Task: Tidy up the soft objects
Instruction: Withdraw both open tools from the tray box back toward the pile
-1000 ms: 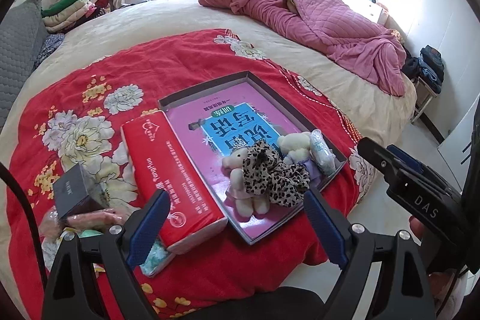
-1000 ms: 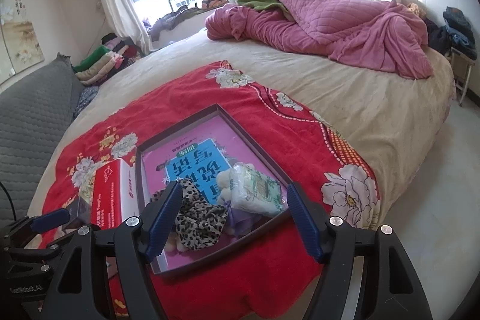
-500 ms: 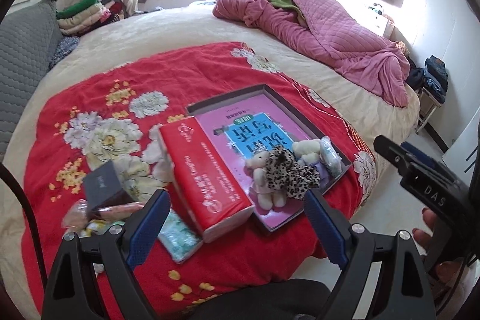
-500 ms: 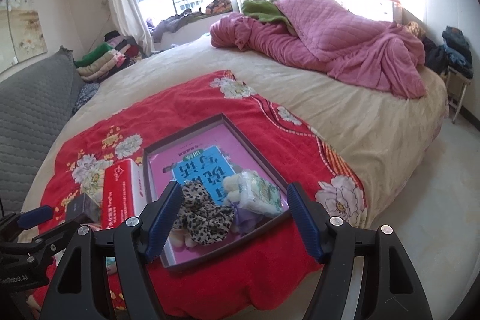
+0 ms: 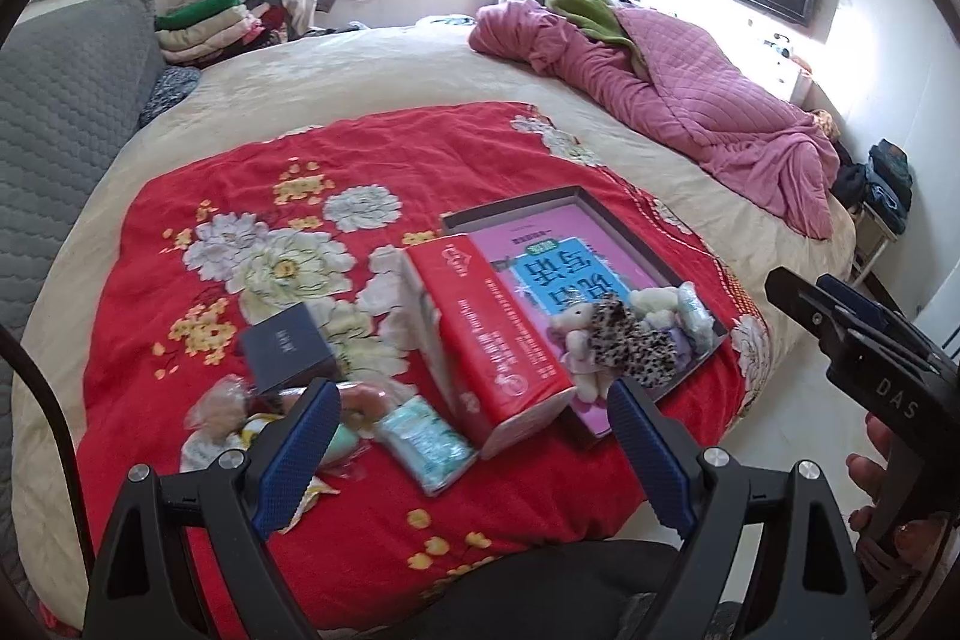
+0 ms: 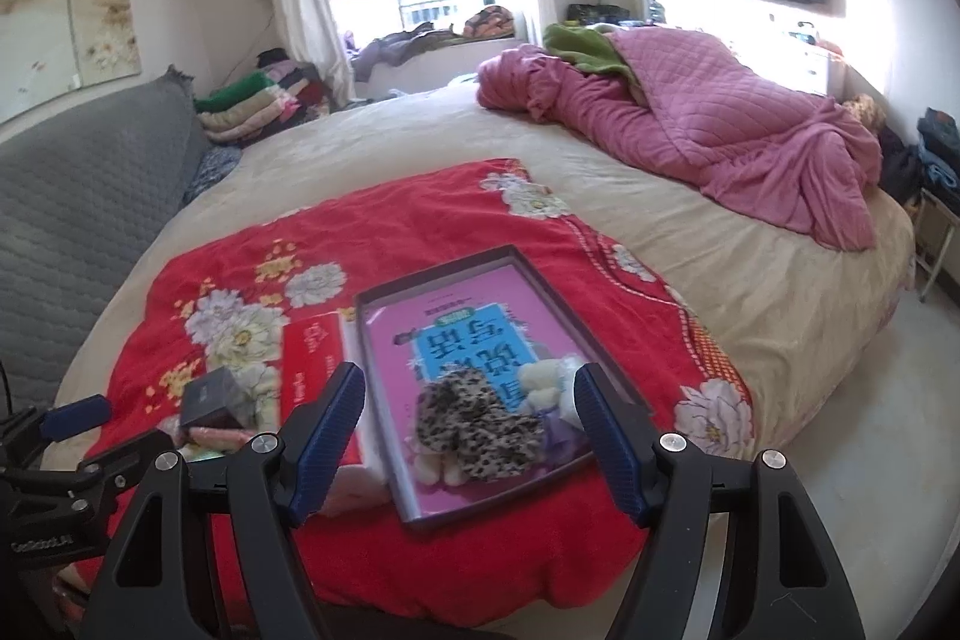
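A shallow dark tray [image 5: 456, 220] [image 6: 624, 394] with a pink and blue printed bottom lies on the red flowered cloth [image 5: 240, 172] [image 6: 420, 214]. At its near end lie a leopard-print cloth [image 5: 630, 346] [image 6: 474, 424], white plush toys [image 5: 654, 301] [image 6: 540, 376] and a clear pack [image 5: 693, 310]. A red tissue pack [image 5: 498, 340] [image 6: 312, 370] lies left of the tray. Beside it are a teal pack [image 5: 426, 436], a dark box [image 5: 288, 349] [image 6: 210, 397] and wrapped items [image 5: 216, 409]. My left gripper [image 5: 468, 436] and right gripper [image 6: 468, 430] hang open and empty above the near edge.
A pink quilt [image 5: 672, 100] [image 6: 708, 124] is heaped at the far right of the beige bed [image 5: 384, 70]. A grey padded headboard [image 6: 72, 196] runs along the left. Folded clothes [image 5: 204, 28] are stacked near the window. A hand [image 5: 888, 466] grips the other tool at right.
Both grippers have pulled back and up from the tray, so the bed looks smaller and more of the room shows. The objects lie where they were.
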A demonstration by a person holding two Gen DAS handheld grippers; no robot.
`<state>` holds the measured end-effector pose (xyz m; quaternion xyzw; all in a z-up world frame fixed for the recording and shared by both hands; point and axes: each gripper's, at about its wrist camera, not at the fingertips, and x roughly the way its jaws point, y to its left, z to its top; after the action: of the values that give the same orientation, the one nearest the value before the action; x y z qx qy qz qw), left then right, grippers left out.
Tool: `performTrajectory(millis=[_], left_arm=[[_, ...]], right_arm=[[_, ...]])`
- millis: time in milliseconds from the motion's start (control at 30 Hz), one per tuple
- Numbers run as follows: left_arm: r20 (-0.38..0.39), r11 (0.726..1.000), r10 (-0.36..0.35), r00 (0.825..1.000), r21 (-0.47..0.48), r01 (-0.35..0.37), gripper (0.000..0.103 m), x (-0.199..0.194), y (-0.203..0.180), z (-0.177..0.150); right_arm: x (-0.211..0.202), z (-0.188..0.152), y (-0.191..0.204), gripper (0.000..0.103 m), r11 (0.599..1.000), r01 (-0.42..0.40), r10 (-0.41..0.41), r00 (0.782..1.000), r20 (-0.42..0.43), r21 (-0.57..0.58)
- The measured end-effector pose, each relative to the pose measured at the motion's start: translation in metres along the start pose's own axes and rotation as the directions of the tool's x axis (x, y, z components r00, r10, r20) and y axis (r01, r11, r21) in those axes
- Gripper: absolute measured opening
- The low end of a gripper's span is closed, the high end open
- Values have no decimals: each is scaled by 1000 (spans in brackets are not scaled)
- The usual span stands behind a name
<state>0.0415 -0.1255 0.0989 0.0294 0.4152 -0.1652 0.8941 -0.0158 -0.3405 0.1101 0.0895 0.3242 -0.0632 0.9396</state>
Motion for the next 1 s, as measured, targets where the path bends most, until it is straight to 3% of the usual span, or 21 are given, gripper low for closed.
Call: performTrajectory(millis=[267,433,733,1000], left_arm=[[-17,998,22,1000,-56,-23,90,-5,34,-16],[-17,991,67,998,-119,-69,90,-14,75,-21],[-7,949,199,980,-249,-194,90,-40,160,-34],[-60,916,237,970,-319,-244,90,-38,204,-61]], right_arm=[[0,-2,32,74,997,-67,67,998,-9,-48],[1,-6,55,74,991,-102,101,995,-18,-82],[7,-21,91,74,975,-166,160,986,-52,-149],[15,-38,124,74,953,-214,196,975,-100,-216]])
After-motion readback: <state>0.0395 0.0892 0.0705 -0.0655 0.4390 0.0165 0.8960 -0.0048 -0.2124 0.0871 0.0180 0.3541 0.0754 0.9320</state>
